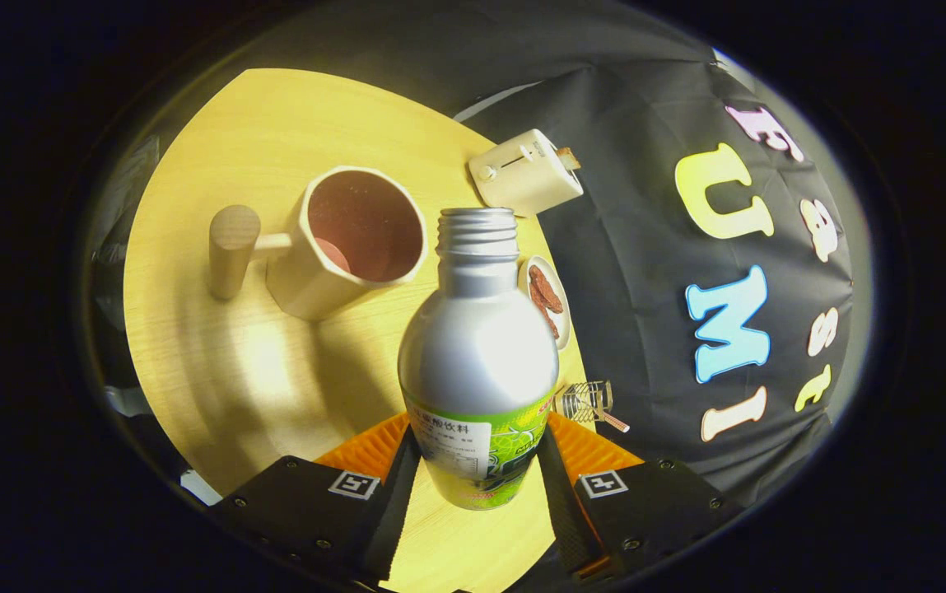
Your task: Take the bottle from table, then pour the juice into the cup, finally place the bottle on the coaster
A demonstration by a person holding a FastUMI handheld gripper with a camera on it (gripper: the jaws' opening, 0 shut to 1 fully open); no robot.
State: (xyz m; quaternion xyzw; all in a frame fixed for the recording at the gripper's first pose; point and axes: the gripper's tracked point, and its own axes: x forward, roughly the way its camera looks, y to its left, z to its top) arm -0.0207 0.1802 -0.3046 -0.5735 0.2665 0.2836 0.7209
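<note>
A cream toaster (524,172) sits upper center on the round wooden desk (217,362); a small plate (547,300) of brown snacks lies below it.

The bottle (478,362) hides part of the small plate (556,298) behind it; the bottle's contents cannot be seen through its opaque wall.

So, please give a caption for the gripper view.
Gripper shut on uncapped juice bottle, lifted and tilted near the cup on the round table.
</note>
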